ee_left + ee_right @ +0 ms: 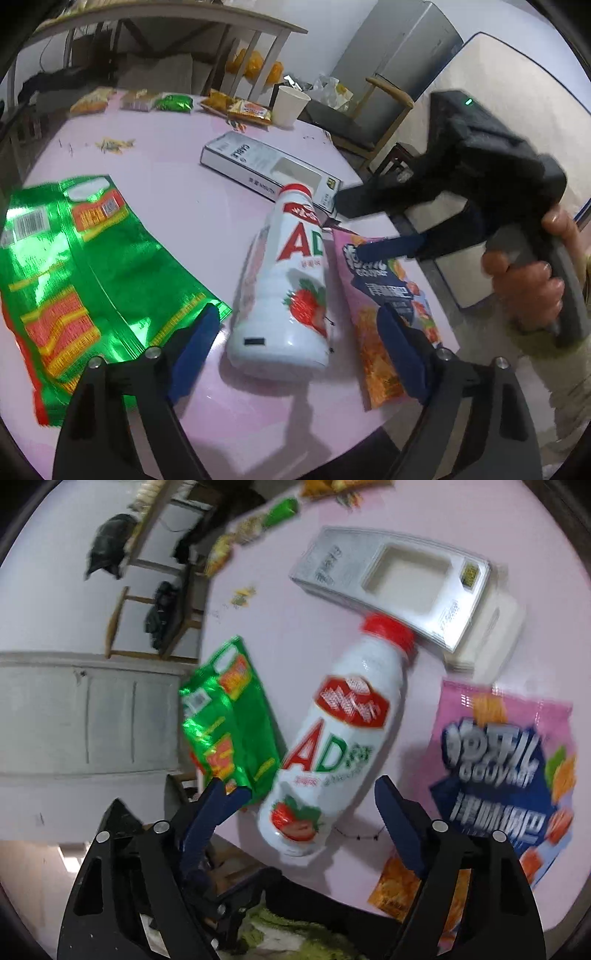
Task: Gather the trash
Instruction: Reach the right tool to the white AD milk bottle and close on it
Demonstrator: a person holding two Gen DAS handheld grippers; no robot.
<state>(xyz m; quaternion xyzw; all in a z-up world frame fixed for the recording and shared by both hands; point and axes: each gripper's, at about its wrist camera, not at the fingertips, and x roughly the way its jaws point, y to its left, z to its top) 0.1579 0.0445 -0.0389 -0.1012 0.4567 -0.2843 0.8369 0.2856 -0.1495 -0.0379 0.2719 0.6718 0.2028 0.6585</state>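
Note:
A white strawberry drink bottle (288,288) with a red cap lies on its side on the pink table (166,177). My left gripper (299,332) is open. Its blue pads stand either side of the bottle's base without touching it. A flat green foil bag (85,266) lies to the bottle's left and a pink snack bag (384,295) to its right. A hand (524,280) holds my right gripper (354,225) open over the pink bag's top, near the bottle's neck. In the right wrist view the bottle (332,738) shows between the open right gripper's (306,801) fingers, with the green bag (229,731) and pink bag (506,768) beside it.
A white carton (266,173) lies just beyond the bottle's cap. A paper cup (290,105) and several snack packets (177,101) line the far edge, with torn scraps (114,144) nearby. A wooden chair (384,110) stands past the table's right edge.

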